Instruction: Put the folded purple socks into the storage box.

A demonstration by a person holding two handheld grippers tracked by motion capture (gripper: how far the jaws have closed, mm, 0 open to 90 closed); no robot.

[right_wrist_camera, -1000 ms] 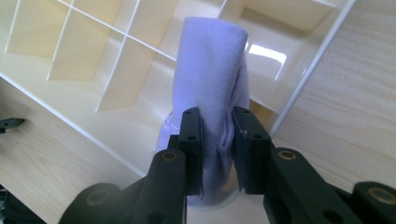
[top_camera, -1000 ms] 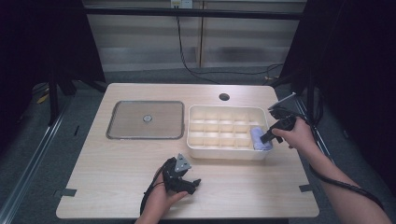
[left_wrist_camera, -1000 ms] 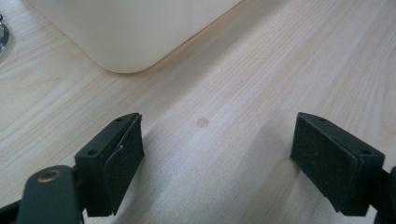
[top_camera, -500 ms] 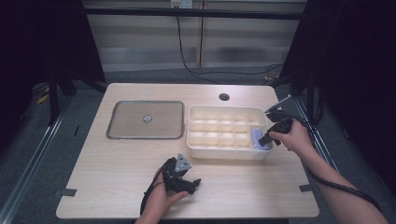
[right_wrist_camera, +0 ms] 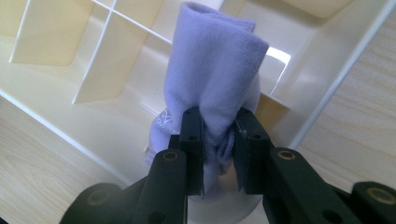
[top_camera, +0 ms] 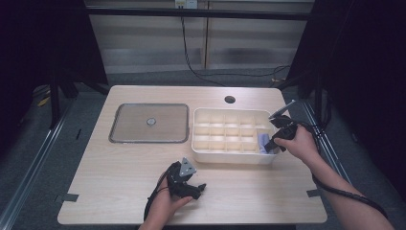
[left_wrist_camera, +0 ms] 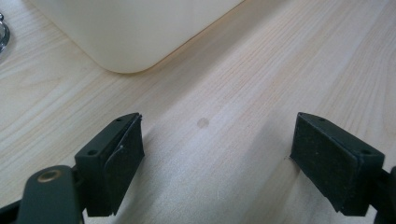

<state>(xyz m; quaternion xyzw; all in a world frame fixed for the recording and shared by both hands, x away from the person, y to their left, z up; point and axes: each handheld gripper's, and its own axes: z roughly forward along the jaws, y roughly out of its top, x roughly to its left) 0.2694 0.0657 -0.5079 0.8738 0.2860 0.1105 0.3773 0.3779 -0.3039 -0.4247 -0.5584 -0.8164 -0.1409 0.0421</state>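
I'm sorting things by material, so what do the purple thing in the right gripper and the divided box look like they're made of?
Purple sock: soft knitted fabric, matte; fine ribbed knit shows, and it bunches where the right gripper pinches it.
Divided box: probably cream plastic, smooth with a slight sheen; thin moulded dividers, rounded corners and a bright glare patch suggest it.

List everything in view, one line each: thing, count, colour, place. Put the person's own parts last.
table: one, light wood, under everything.
divided box: one, cream, right half of the table.
sock: one, lavender, over the box's near right compartment, pinched by the right gripper.
flat lid: one, grey with a centre knob, left of the box.
table hole: one, dark, far edge.
left gripper: one, black, jaws apart over bare wood.
right gripper: one, black, at the box's right end.
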